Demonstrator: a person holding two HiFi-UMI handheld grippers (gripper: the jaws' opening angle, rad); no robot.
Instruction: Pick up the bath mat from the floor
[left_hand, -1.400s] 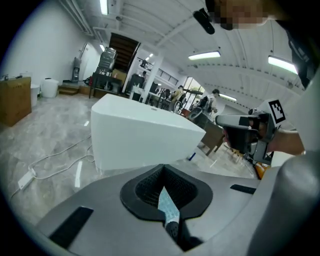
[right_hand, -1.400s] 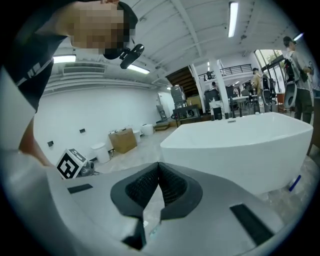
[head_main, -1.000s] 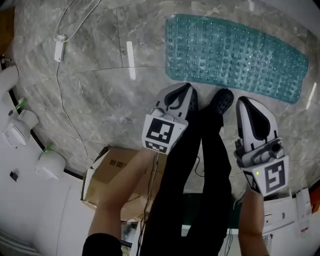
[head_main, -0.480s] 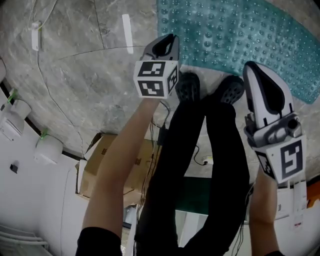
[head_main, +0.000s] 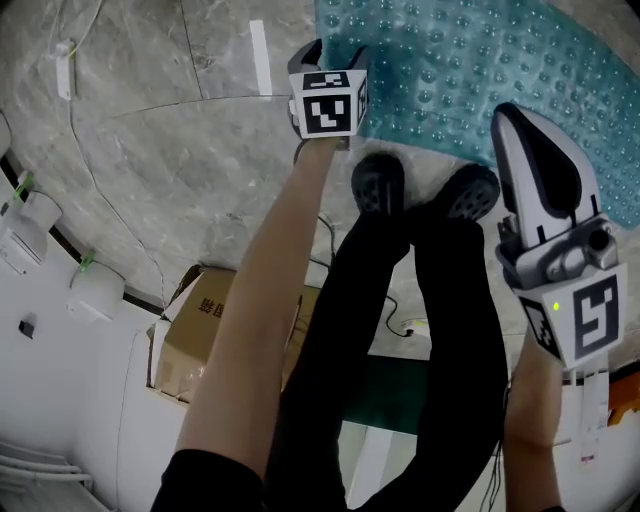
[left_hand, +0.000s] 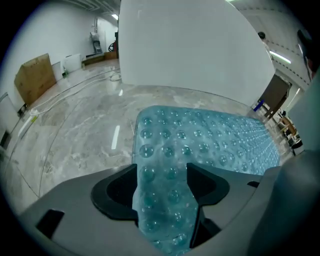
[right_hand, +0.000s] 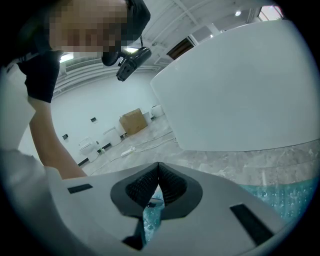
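The teal bath mat with its bumpy surface lies flat on the grey marble floor, ahead of the person's shoes. My left gripper is stretched out to the mat's near left corner. In the left gripper view the mat runs up through the gap of the left gripper. Its jaws are opening and stand wide to either side of that strip. My right gripper hovers over the mat's near edge, on the right. The right gripper has its pads touching with nothing between them; the mat shows below.
A cardboard box stands behind my left leg. A white power strip and its cable lie on the floor at the left. White fixtures line the left wall. A big white curved body rises beyond the mat.
My left gripper has reached forward from beside the legs to the mat's near left corner. The right gripper has stayed about where it was.
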